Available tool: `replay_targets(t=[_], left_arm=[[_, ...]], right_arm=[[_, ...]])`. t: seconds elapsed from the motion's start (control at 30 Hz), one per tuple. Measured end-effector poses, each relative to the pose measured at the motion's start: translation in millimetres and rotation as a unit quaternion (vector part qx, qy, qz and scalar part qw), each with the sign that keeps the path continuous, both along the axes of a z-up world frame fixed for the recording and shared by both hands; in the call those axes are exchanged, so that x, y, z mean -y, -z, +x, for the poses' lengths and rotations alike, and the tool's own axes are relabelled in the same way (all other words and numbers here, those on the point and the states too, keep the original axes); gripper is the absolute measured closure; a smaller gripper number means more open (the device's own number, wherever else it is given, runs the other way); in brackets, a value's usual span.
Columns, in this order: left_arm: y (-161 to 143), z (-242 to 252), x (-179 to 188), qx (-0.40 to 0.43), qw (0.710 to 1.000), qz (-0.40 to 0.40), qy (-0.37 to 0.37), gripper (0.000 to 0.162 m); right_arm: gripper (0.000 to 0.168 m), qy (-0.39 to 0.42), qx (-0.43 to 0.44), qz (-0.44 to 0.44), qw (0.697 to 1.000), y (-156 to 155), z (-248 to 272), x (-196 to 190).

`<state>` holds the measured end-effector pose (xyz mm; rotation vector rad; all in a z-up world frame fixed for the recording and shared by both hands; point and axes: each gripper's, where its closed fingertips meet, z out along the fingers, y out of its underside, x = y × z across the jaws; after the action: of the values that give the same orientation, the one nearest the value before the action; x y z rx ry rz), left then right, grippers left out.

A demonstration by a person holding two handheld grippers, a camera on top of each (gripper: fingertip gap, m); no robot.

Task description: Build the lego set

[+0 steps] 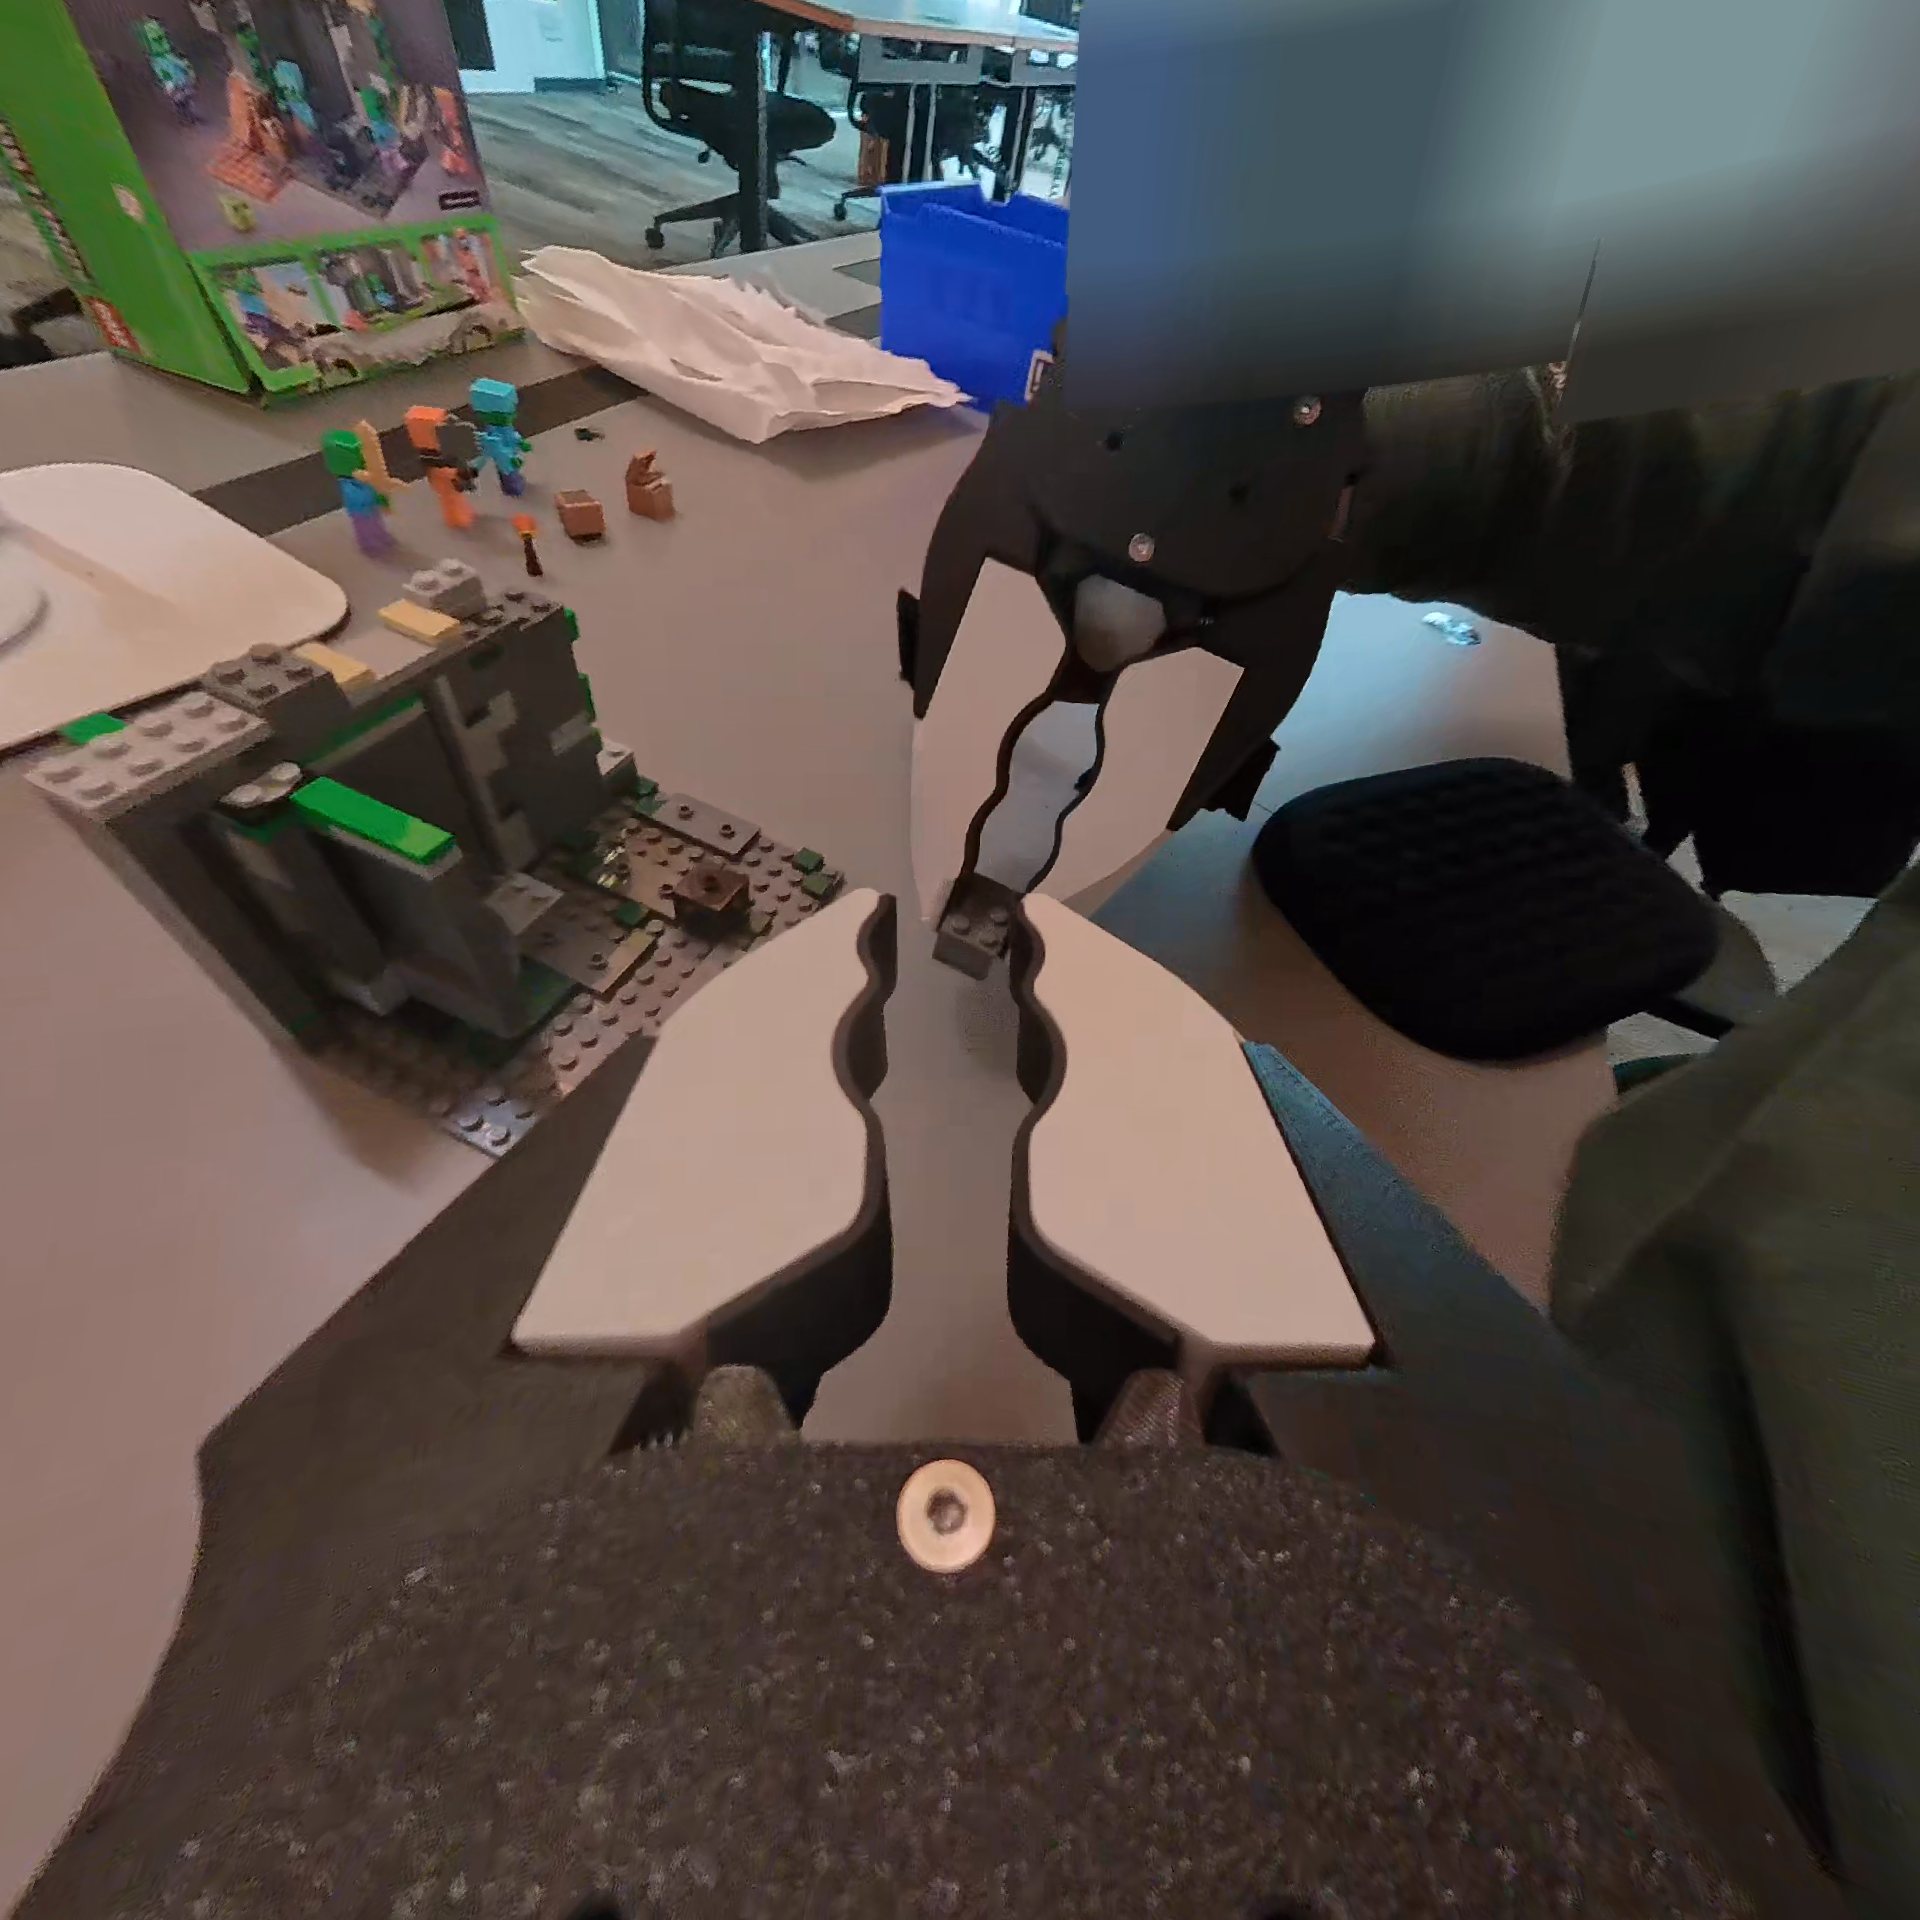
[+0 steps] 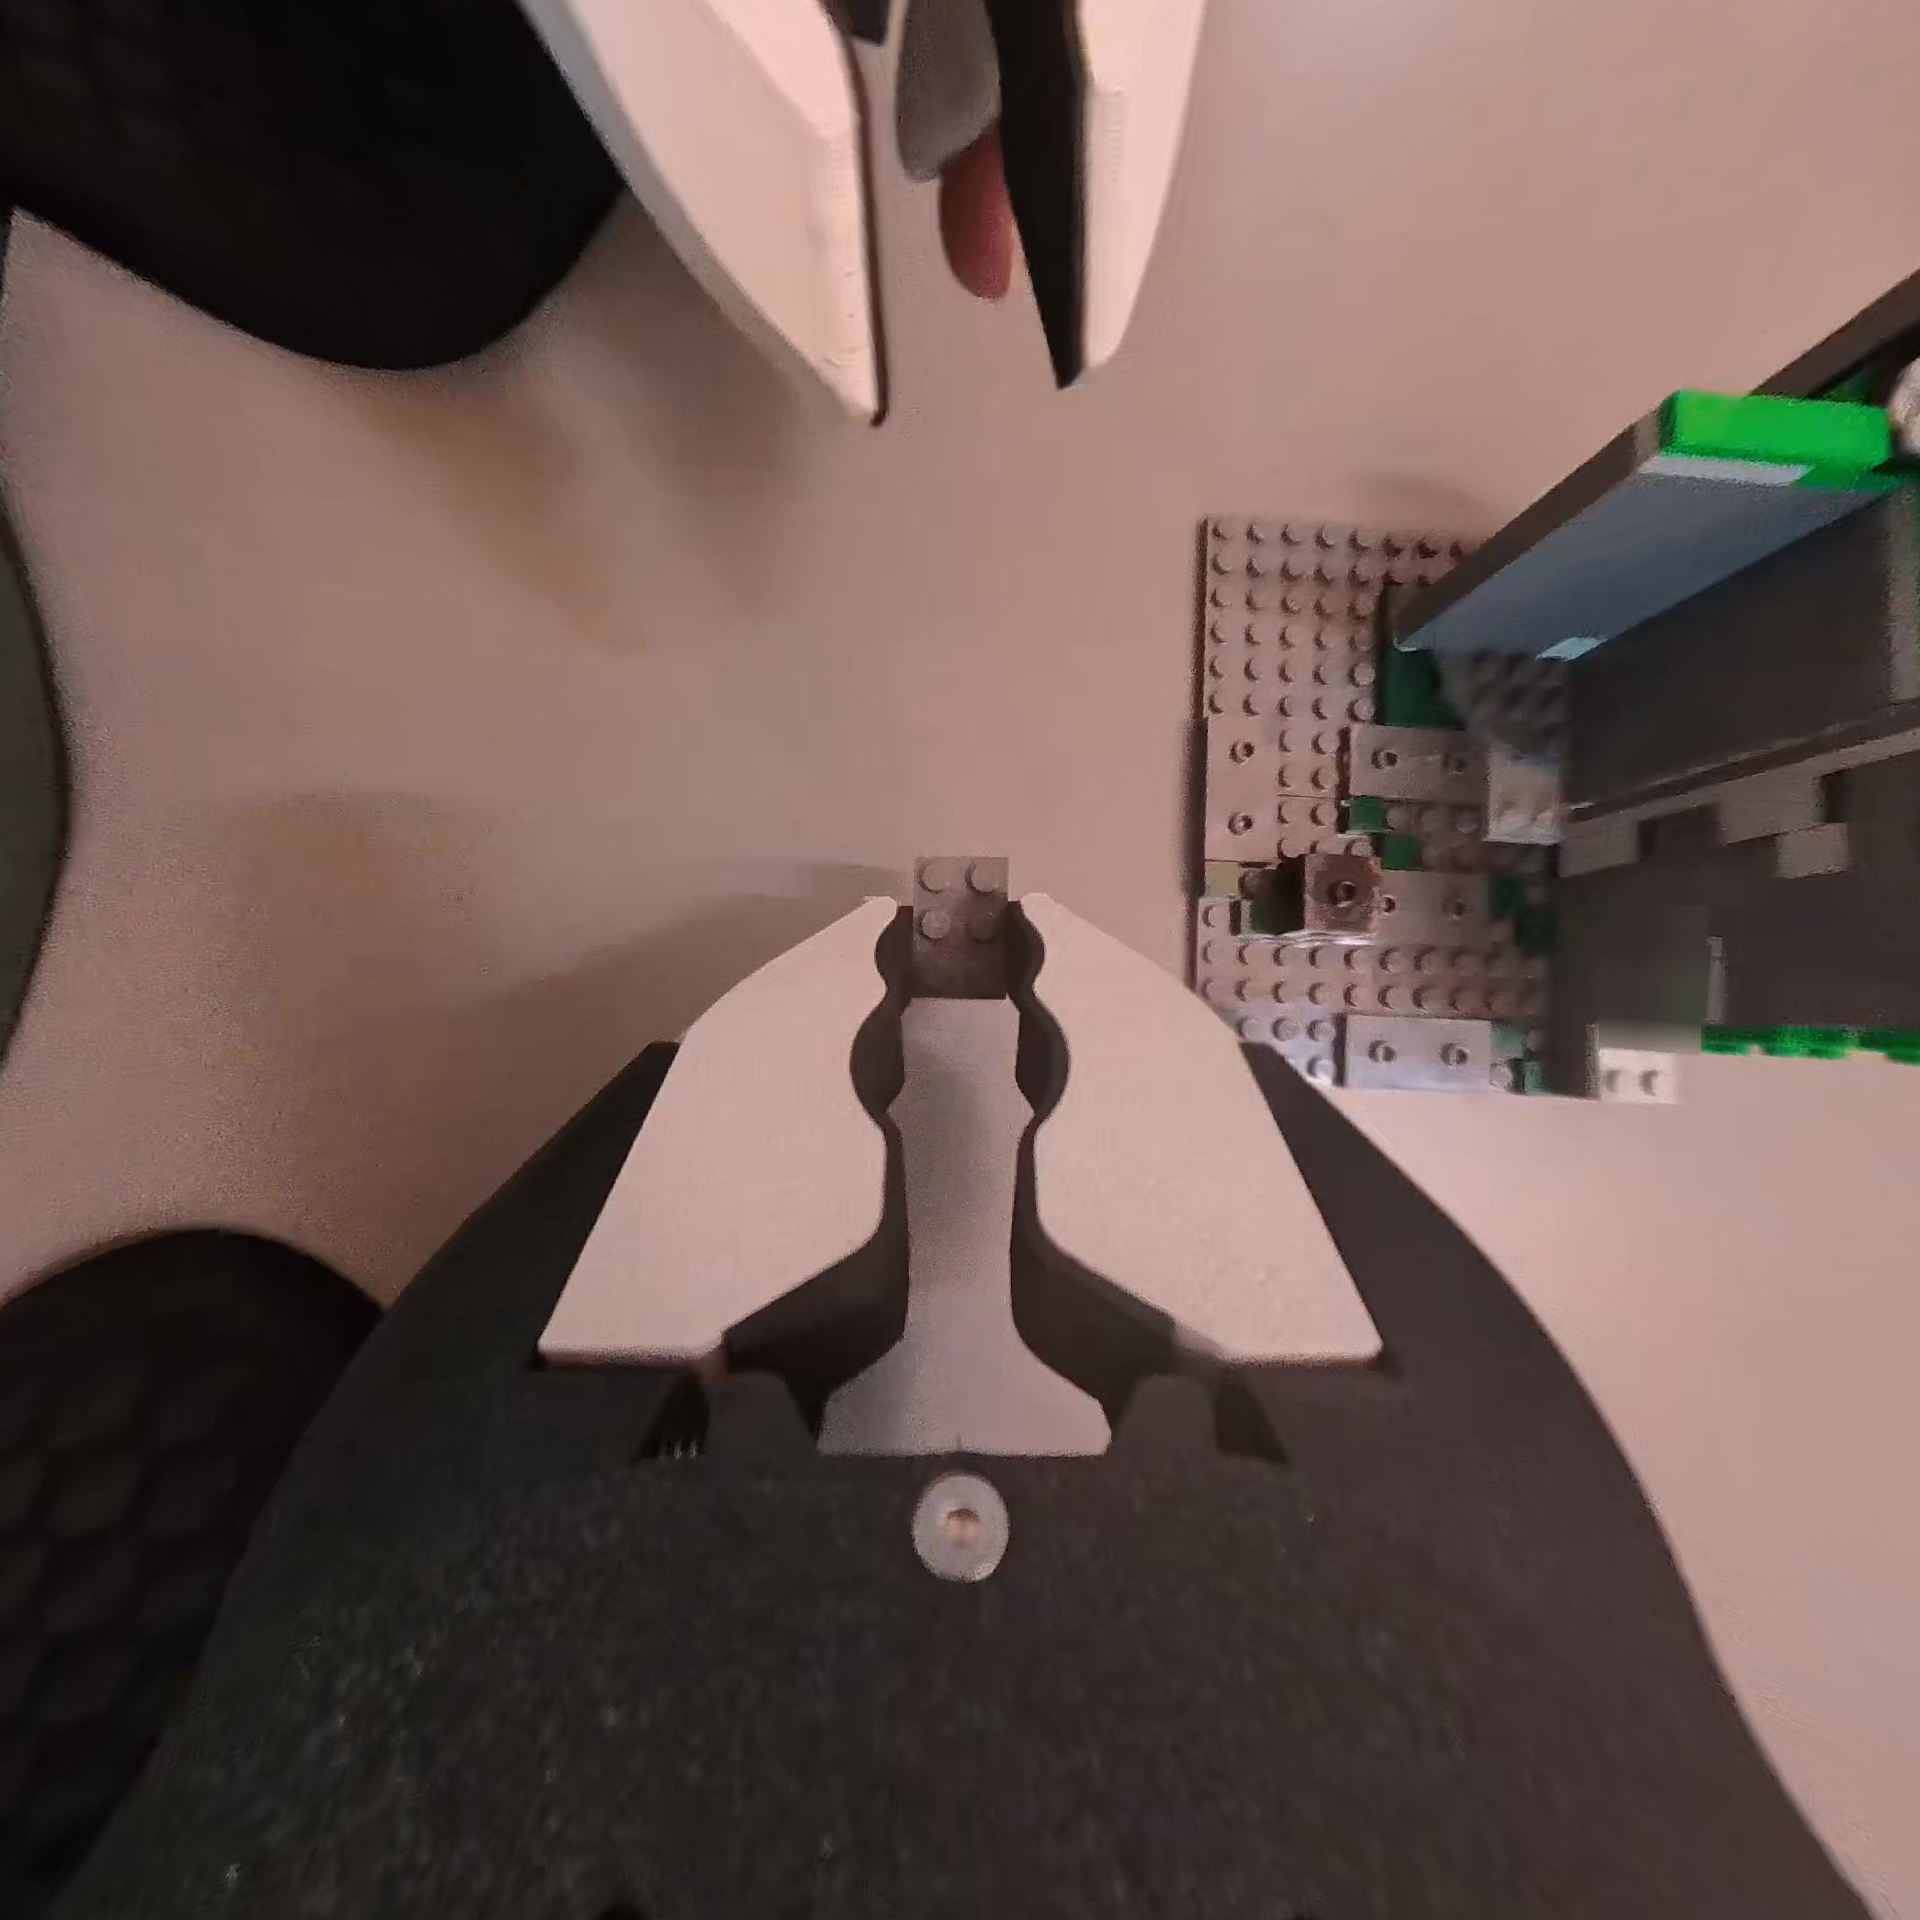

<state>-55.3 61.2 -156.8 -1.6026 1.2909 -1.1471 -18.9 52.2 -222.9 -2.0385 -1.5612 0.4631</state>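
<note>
My right gripper [image 2: 958, 902] is shut on a small grey 2x2 brick [image 2: 961, 920] and holds it just above the table. In the left wrist view the right gripper [image 1: 1000, 891] points down with the brick [image 1: 971, 935] in its tips. My left gripper [image 1: 954, 912] is open and empty, its tips just short of that brick. It shows at the top of the right wrist view [image 2: 966, 400], apart from the brick. The grey and green lego build [image 1: 416, 883] stands on its studded baseplate [image 1: 613, 1013] to the left. It also shows at the right of the right wrist view [image 2: 1662, 748].
Minifigures [image 1: 426, 468] and small brown pieces [image 1: 613, 504] stand behind the build. The set's box [image 1: 260, 187], white paper bags [image 1: 727, 343] and a blue bin [image 1: 966, 281] are at the back. A white tray [image 1: 135, 582] lies far left. A black chair seat [image 1: 1475, 904] is beyond the table's edge. There is about 8 cm between the tips of the two grippers.
</note>
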Motion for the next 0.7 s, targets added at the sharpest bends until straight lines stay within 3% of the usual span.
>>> replay_targets(t=[0.27,0.7], left_arm=[[25,1,-6,-0.032,0.999,0.031,-0.017,0.148],[40,3,-11,-0.048,0.996,0.064,-0.036,0.152]], right_arm=[[0.152,0.0,0.056,-0.017,0.998,28,-9,-5],[0.142,0.001,0.033,0.0,0.999,17,-7,-7]])
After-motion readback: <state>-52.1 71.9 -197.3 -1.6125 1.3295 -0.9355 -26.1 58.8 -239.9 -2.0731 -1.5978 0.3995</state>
